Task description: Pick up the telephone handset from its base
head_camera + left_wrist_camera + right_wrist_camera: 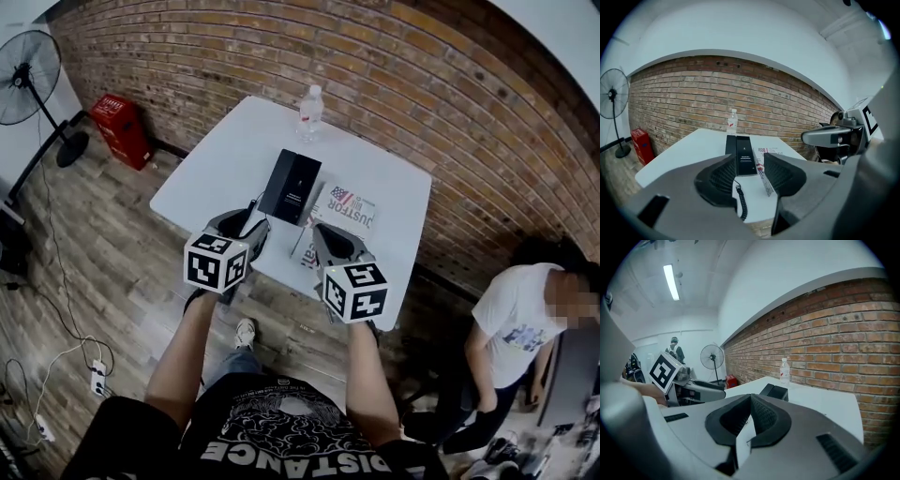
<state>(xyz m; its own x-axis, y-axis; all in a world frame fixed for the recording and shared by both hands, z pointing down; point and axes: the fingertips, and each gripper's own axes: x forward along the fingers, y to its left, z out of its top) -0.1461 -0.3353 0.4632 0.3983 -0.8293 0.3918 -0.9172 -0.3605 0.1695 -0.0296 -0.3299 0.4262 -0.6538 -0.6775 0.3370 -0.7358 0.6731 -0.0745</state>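
Observation:
A black telephone lies on the white table, its handset resting on the base and its coiled cord trailing toward the near edge. My left gripper hovers over that near edge just short of the phone. It is open, and the phone shows beyond the gap with nothing between the pads. My right gripper is beside it, over the near corner of a white printed box. Its tips meet, shut on nothing, and the phone lies ahead of them to the right.
A water bottle stands at the table's far edge, by the brick wall. A floor fan and a red case are on the left. A person stands at the right. Cables and a power strip lie on the floor.

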